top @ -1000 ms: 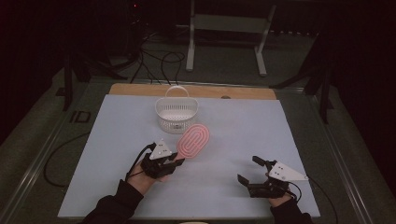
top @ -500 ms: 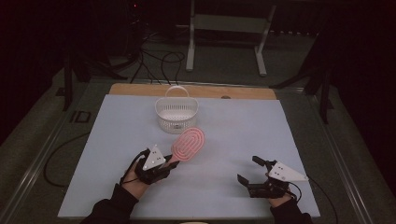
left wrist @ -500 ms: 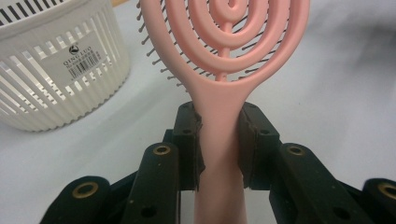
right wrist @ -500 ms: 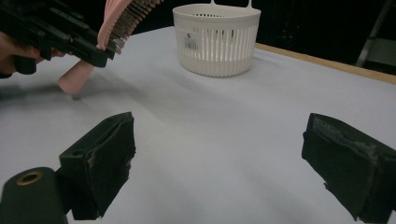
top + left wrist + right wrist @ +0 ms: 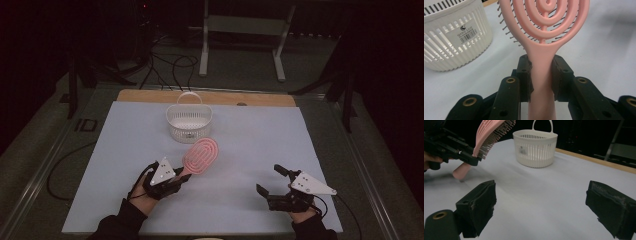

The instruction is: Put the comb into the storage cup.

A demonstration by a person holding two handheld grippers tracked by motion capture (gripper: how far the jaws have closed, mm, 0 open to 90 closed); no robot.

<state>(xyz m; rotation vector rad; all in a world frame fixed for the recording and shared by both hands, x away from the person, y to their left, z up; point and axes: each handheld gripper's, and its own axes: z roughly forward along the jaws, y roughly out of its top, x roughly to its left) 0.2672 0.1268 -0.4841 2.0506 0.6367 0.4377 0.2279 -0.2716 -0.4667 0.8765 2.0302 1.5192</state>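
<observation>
Pink hairbrush [image 5: 544, 37]: handle clamped btwn pads of left gripper [image 5: 172, 181] nr front-left of worktop [image 5: 280, 135], head raised, tilted twd white slotted basket [image 5: 189, 121] at back-centre edge; right gripper [image 5: 275, 180]: jaws wide apart, nothing held, nr front-right corner.
</observation>
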